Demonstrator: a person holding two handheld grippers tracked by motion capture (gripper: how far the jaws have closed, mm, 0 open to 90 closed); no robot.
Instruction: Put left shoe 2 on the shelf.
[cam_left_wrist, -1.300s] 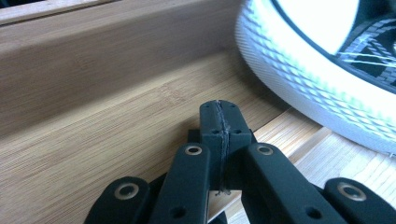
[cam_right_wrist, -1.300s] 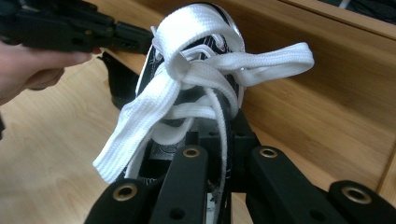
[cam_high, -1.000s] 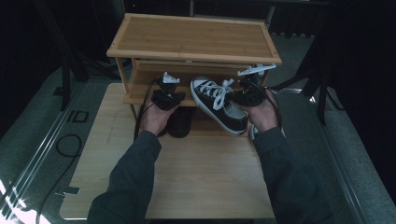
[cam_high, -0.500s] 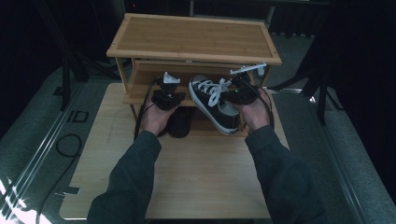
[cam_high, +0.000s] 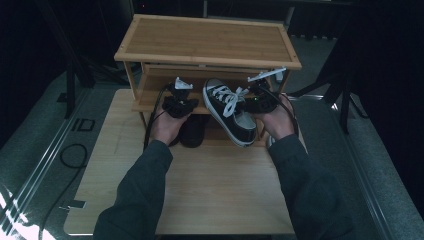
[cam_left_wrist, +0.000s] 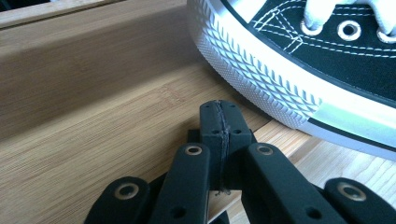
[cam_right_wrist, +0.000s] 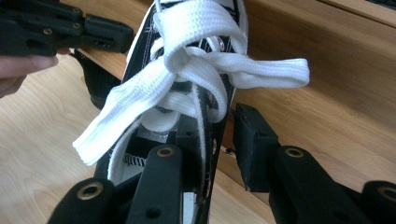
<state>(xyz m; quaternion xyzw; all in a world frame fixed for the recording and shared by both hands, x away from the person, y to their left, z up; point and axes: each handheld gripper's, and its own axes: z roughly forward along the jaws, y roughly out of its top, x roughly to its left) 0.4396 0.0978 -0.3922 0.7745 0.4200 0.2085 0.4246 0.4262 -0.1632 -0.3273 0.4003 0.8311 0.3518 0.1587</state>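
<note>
A black sneaker with white laces lies toe-first on the middle shelf of a bamboo rack, its heel hanging over the front edge. My right gripper is at its right side. Its jaws have just been opening: one jaw sits inside the shoe's mouth, and the other pad stands off the outer wall with a gap. My left gripper is shut on nothing, its tips resting on the shelf beside the rubber toe.
The rack's top board overhangs both grippers. A second dark shoe sits under the shelf between the person's hands. The rack stands on a light wooden table, with dark floor and stands around it.
The right gripper's jaws have parted from the sneaker's side wall. The sneaker has shifted slightly left and settled on the shelf. The left gripper has stayed put.
</note>
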